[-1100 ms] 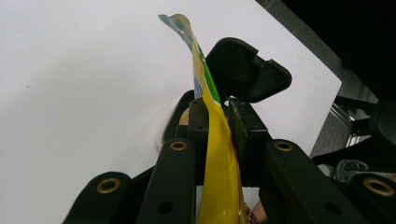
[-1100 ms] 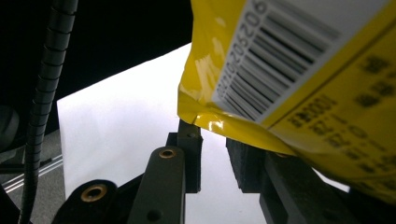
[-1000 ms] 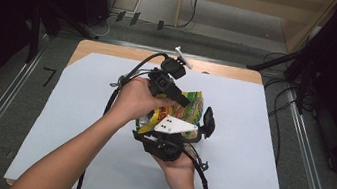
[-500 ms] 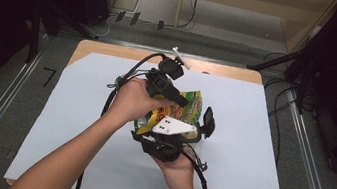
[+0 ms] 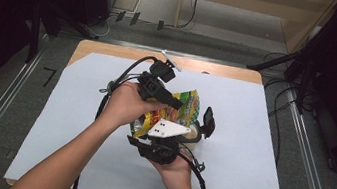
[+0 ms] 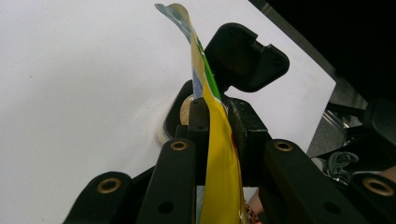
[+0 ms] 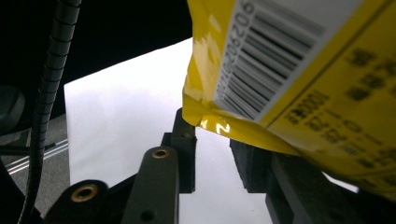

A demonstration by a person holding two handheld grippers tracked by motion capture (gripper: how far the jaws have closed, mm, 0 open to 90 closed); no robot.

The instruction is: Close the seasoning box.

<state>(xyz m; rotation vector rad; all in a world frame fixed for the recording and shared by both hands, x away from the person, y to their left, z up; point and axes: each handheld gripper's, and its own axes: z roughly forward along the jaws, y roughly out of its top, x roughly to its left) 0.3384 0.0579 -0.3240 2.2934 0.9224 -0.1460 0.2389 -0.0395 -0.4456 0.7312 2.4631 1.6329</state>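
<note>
Left tool [image 6: 212, 135]: its jaws are pressing together on the thin flat edge of the yellow snack bag [image 6: 219, 154], which is running up between them and past their tips; in the high view the person's left hand [image 5: 127, 103] is carrying this tool [image 5: 157, 90] above the bag [image 5: 182, 104].
Bag: it is hanging in the air between the two tools, over the white sheet on the table [image 5: 261, 138], its barcoded face [image 7: 299, 60] sitting just above the right tool's jaws.
Right tool [image 7: 212, 154]: its jaws are standing apart with white sheet showing through the gap; the bag's bottom corner is resting over the far jaw without being pinched. In the high view this tool [image 5: 169, 140] is sitting below the bag, with the right hand [image 5: 173, 168] under it.
Risk, slipping: the left tool is gripping only a narrow strip of glossy film, so a tug or a twist would probably pull the bag free.
Risk, tearing: a sideways pull from the right tool, once it closes, could rip the seal or crush the contents.
Risk, missed grip: the corner is lying above the gap, not in it, so closing now would likely catch nothing.
Risk, cable: the left tool's cable [image 5: 127, 70] is looping close behind it and could snag on a turn.
</note>
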